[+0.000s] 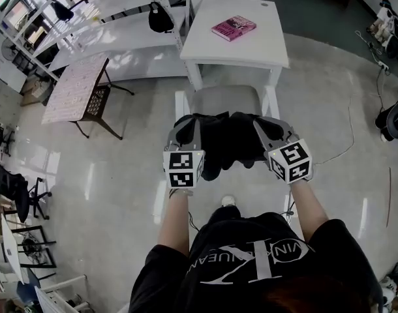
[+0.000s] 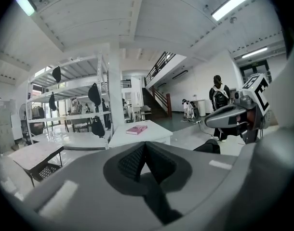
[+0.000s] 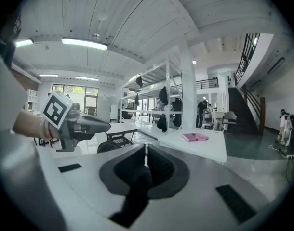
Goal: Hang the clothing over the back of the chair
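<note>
In the head view a black garment hangs stretched between my two grippers, just above a white chair with a grey seat. My left gripper is shut on the garment's left edge and my right gripper on its right edge. The left gripper view has its jaws pressed together, with dark cloth trailing down from them. Seen from the right gripper, dark cloth likewise hangs out of closed jaws. The garment hides the near part of the chair.
Behind the chair stands a white table with a pink book on it. A small patterned folding table is at the left, white shelving beyond. A cable lies on the floor at the right. A person stands far off.
</note>
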`<state>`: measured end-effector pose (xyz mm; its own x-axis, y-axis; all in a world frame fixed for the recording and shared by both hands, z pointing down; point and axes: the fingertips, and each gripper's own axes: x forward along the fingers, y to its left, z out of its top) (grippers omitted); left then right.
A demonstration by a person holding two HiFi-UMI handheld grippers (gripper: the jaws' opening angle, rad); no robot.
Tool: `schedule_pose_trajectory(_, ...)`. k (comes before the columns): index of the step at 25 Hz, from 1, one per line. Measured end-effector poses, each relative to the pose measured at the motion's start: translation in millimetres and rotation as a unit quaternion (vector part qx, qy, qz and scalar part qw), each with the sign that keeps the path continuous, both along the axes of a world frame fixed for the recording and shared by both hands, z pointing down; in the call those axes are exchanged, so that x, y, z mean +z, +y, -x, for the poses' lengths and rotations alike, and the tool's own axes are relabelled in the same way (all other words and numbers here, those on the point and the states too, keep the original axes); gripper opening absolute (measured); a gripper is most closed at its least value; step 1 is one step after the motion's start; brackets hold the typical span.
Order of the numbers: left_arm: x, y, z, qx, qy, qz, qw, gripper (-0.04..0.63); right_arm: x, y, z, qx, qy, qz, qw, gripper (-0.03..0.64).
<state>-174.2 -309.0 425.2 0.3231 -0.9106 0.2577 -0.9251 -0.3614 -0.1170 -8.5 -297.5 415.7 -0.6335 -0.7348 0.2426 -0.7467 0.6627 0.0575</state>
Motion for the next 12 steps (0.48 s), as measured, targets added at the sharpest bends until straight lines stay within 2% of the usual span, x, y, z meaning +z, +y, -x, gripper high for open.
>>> schedule_pose_trajectory(6, -8.0, 31.5, -5.8, -0.017, -0.001, -0.025, 0.9995, 0.011, -5.2, 18.7, -4.8, 0.004, -0.019, -0.009, 1.0, 0.026)
schedule_pose_trajectory(12, -14.4, 63.6, -8.6, -0.041, 0.027, -0.054, 0.9973, 0.011, -8.4, 42.8, -14.5, 0.014, -0.034, -0.016, 0.999, 0.025)
